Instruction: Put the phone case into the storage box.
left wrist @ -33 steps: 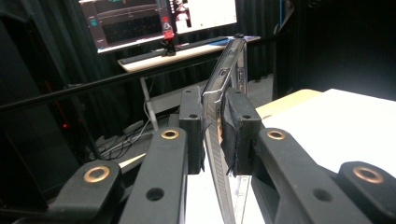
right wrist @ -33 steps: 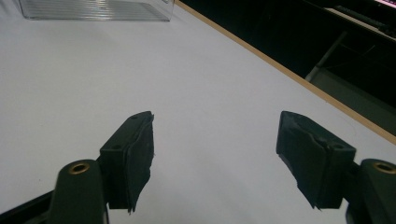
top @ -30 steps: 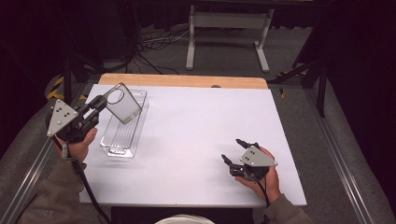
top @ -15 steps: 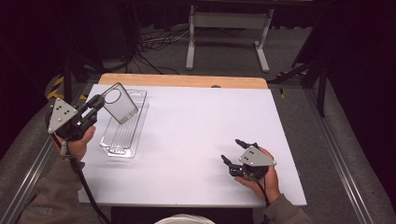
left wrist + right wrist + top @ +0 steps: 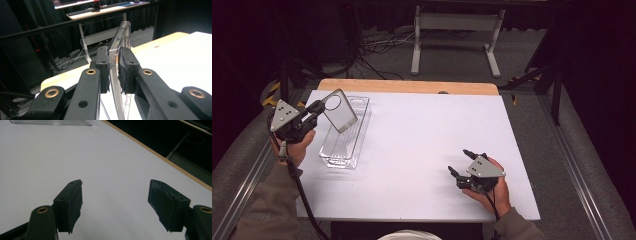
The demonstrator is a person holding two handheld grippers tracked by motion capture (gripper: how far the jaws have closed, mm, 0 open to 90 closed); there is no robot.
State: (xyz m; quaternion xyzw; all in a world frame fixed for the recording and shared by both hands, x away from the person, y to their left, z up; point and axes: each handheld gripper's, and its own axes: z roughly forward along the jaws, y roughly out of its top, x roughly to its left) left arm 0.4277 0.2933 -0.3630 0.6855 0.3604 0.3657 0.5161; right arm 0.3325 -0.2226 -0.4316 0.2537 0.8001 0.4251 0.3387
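Landmark: clear tray (image 5: 343, 145), lying lengthwise on the white table (image 5: 422, 150) near its left edge.

Work in hand: handling of a clear phone case (image 5: 340, 110), judged from its camera cut-out and side-button shapes.

Left gripper (image 5: 314, 111): jaws closed tight on the edge of the phone case; in the left gripper view the pads (image 5: 124, 72) press both faces of the case (image 5: 121, 42) with no gap.

Phone case position: lifted, tilted, hanging above the far half of the tray and apart from the tray floor.

Right gripper (image 5: 460, 167): jaws spread wide, nothing between the pads (image 5: 72, 202); resting low at the near side of the table, well apart from the tray and to its right.

Done so far: case gripped securely and clear of the table surface.

Left to do: not settled by the pictures whether the case is bound for the tray or away from it. If bound for the tray, it has yet to be levelled, lowered and released.

Tray contents: appears empty; transparency makes this uncertain.

Risk: thin edge grip; the case may pivot between the pads.
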